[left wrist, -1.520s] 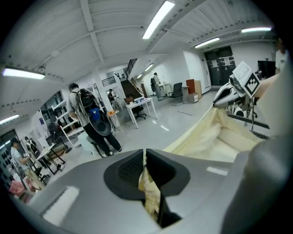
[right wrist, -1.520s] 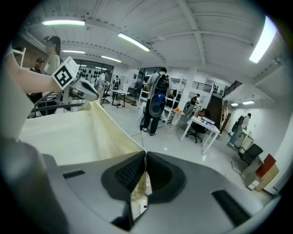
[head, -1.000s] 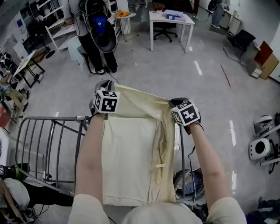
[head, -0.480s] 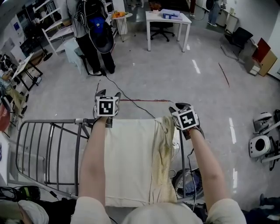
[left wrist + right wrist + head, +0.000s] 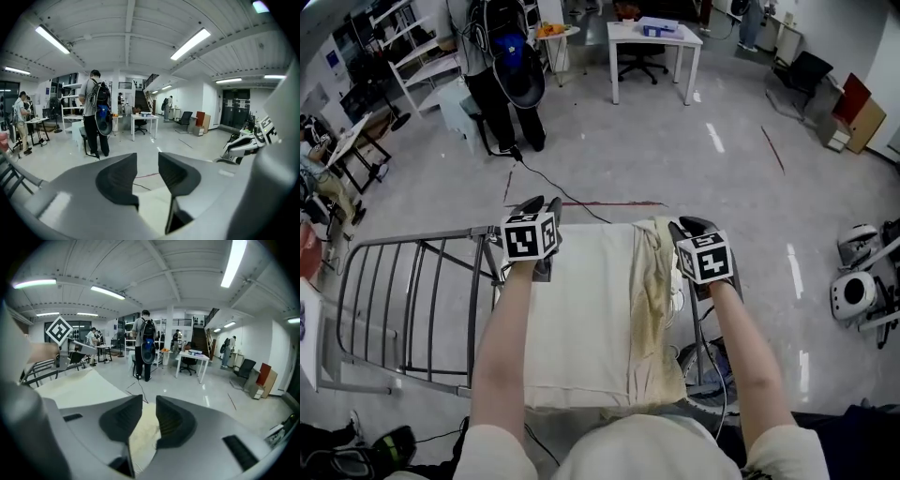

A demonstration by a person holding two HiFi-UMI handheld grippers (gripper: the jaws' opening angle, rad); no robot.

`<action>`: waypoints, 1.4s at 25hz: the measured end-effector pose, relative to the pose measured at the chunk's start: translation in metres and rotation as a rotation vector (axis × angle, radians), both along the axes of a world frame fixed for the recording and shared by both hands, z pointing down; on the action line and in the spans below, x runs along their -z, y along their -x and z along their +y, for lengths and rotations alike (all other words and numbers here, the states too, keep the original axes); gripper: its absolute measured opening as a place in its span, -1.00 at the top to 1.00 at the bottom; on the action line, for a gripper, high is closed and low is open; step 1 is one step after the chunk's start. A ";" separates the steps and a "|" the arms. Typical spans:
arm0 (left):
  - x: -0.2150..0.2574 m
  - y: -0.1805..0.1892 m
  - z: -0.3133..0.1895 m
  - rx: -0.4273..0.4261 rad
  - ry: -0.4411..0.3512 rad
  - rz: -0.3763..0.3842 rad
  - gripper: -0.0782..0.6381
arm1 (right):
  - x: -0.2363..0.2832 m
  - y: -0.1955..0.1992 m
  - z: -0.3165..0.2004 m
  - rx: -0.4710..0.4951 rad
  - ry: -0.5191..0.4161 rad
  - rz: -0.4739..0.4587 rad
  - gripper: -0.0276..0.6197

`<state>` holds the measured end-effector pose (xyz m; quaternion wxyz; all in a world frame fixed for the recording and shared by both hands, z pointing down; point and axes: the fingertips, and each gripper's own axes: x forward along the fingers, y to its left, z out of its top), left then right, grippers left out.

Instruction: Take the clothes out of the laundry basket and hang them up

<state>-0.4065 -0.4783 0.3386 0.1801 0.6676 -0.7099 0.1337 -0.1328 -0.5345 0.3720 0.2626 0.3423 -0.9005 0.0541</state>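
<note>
A cream cloth [image 5: 581,319] lies draped flat over the grey drying rack [image 5: 412,300], its folded seam running down the right side. My left gripper [image 5: 534,204] hovers over the cloth's far left corner. Its jaws are closing with nothing between them. In the left gripper view [image 5: 147,171] only floor and the cloth [image 5: 150,201] below show through the gap. My right gripper [image 5: 689,228] is at the cloth's far right corner, jaws also closing on nothing. In the right gripper view [image 5: 149,416] the cloth [image 5: 79,385] lies beneath and to the left.
The rack's bare bars [image 5: 422,281] stretch to the left. A person with a backpack [image 5: 502,66] stands beyond, near shelves. A white table [image 5: 652,37] stands farther back and a cable [image 5: 553,192] crosses the floor. White machines [image 5: 858,291] sit at the right.
Both grippers held the cloth's far edge lifted. They then opened and let it go, and it now lies flat over the rack. The grippers have drawn back over its far corners.
</note>
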 end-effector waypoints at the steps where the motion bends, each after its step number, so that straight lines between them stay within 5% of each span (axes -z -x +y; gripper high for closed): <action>1: 0.002 -0.008 0.013 -0.013 -0.006 0.004 0.39 | 0.005 -0.005 0.014 -0.009 -0.009 -0.016 0.64; 6: 0.008 -0.052 0.083 -0.071 -0.019 -0.032 0.68 | 0.024 -0.033 0.088 -0.041 -0.047 -0.060 0.77; 18: 0.003 -0.170 0.237 -0.298 -0.075 -0.031 0.75 | 0.049 -0.101 0.251 -0.136 -0.176 -0.126 0.91; 27: -0.008 -0.270 0.315 -0.454 -0.085 0.081 0.75 | 0.018 -0.177 0.347 -0.284 -0.098 -0.182 0.91; 35: -0.036 -0.365 0.327 -0.596 -0.068 0.127 0.75 | -0.021 -0.240 0.387 -0.413 -0.075 -0.200 0.91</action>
